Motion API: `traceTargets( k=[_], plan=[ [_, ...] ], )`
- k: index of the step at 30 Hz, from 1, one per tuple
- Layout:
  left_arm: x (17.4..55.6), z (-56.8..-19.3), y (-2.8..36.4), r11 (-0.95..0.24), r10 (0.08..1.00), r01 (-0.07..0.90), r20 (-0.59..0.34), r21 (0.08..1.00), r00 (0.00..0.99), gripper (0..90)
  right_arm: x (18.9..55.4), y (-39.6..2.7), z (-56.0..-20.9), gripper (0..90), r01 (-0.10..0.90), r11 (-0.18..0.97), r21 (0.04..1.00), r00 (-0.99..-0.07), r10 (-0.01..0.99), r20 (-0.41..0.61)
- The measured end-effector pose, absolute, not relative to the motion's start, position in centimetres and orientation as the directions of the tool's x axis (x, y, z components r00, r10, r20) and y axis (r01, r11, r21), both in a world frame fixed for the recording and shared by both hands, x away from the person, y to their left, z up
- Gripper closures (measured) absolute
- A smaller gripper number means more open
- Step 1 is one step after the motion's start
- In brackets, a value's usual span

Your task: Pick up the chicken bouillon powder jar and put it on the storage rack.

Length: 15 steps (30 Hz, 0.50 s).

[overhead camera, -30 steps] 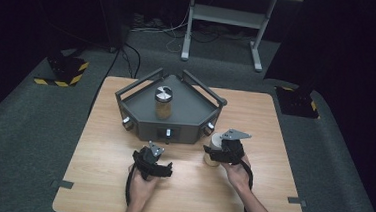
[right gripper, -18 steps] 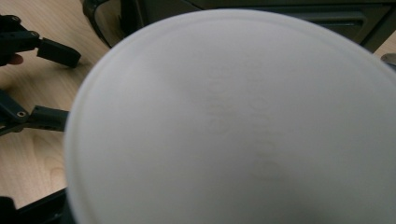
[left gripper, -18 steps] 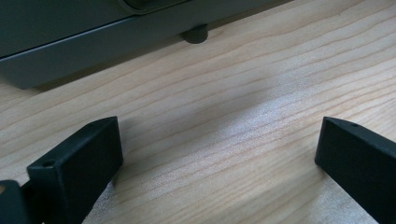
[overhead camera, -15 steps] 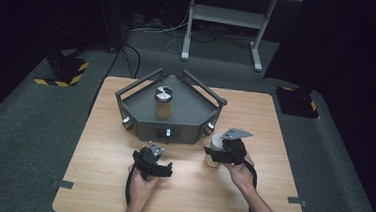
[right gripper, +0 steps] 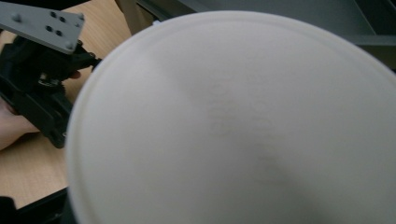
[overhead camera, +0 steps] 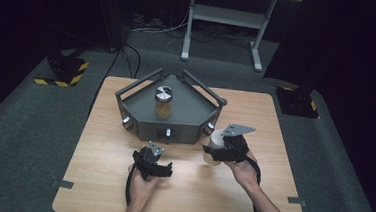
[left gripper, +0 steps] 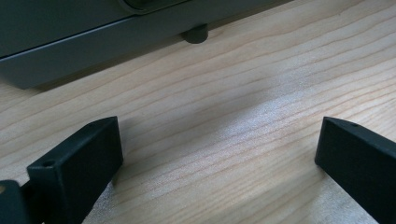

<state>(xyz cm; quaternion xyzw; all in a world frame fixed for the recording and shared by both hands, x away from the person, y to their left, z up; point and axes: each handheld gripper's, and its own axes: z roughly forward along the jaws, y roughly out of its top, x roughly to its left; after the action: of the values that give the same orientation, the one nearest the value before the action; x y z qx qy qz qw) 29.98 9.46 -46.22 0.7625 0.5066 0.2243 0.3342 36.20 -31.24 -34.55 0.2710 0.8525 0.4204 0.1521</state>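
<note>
**Fingers clamp a white-lidded jar while the other pair stands wide**

Fingers of the right gripper [overhead camera: 216,150] are closed on a jar [overhead camera: 213,149] with a pale, matte white lid, held just off the right front corner of the grey tray [overhead camera: 196,106]. In the right gripper view that lid [right gripper: 243,126] is a smooth round disc with a thin raised rim and faint embossed marks near its middle. The jar's lower part looks clear, with something yellowish inside.

The left gripper [overhead camera: 153,164] rests low over the worktop [overhead camera: 275,122], its blocky black fingers [left gripper: 79,158] spread well apart with bare wood between them. The worktop is light wood with long straight grain and rounded corners.

The tray is dark grey, angular, roughly three-cornered, with raised rail edges and round knobs on its front face; a short round foot [left gripper: 195,33] sits under its edge. A second jar [overhead camera: 163,103], with amber contents and a patterned black-and-white lid, stands upright in the middle of the tray.
</note>
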Motion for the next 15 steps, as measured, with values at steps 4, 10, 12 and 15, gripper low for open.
traceTargets(
  k=[4,10,12,15],
  plan=[
    [30.0,-46.2,9.5,-0.263,0.922,0.622,0.004,0.737,0.386,0.7,36.3,-31.2,-33.3,34.7,0.318,0.509,0.800,-0.826,0.563,-0.030],
    [30.0,-46.2,9.5,-0.263,0.922,0.623,0.004,0.737,0.386,0.7,36.8,-31.1,-31.7,34.8,0.306,0.508,0.805,-0.842,0.539,-0.020],
    [30.0,-46.2,9.5,-0.263,0.922,0.623,0.003,0.737,0.386,0.7,36.9,-31.1,-31.5,34.8,0.304,0.508,0.806,-0.843,0.537,-0.021],
    [30.0,-46.2,9.5,-0.263,0.923,0.623,0.003,0.737,0.386,0.7,37.2,-31.0,-30.5,34.8,0.292,0.505,0.812,-0.849,0.529,-0.023]
  ],
)
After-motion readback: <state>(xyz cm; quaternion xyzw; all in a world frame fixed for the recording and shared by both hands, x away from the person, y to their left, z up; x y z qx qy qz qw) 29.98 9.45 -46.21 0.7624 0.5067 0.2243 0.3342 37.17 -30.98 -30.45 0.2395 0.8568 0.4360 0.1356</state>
